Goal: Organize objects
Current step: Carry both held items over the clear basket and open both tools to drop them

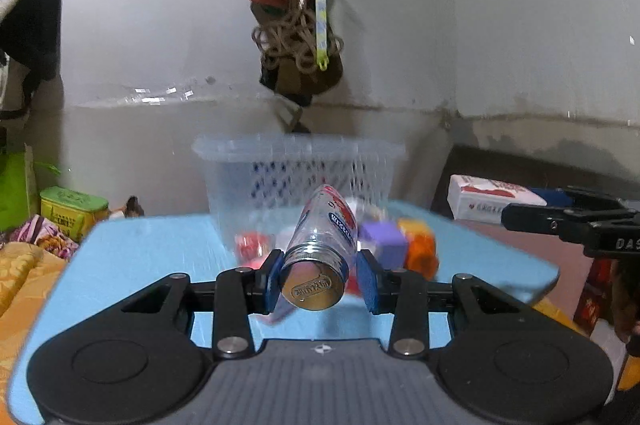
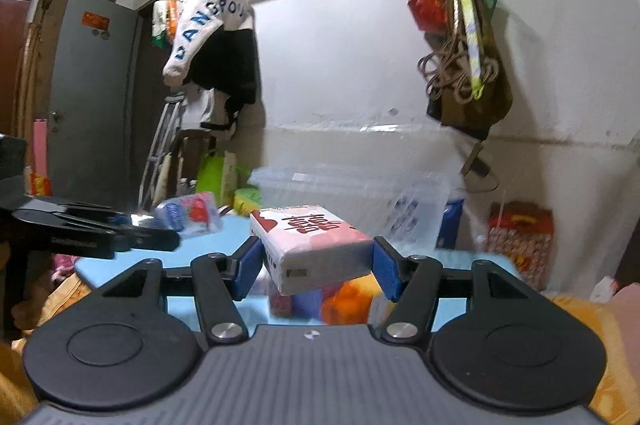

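Grey-white walls closed off the room behind a light blue desk (image 1: 132, 245), and a bundle of bags and coiled rope (image 1: 298, 25) hung from a peg above it. At the far edge of the desk stood a clear plastic basket with a perforated wall (image 1: 300, 165).

My left gripper (image 1: 320, 279) held a clear glass jar with a red and blue label and a gold metal lid (image 1: 320, 249), raised above the desk. My blue-padded fingers (image 1: 270, 279) were closed partway round the jar near its lid, which pointed back at me while the jar tilted up toward the basket.

My right gripper (image 2: 316, 267) held a white and pink paper-wrapped packet with red lettering (image 2: 312, 245) across its width, the blue fingers (image 2: 386, 275) pressed against both sides, also lifted clear of the desk.

Below both loads, in front of the basket, lay a purple block (image 1: 384, 241), an orange object (image 1: 420, 249) and something red (image 1: 250, 243); motion blur kept me from telling what these probably plastic pieces were. A green tin (image 1: 72, 211) sat off the desk's left side.
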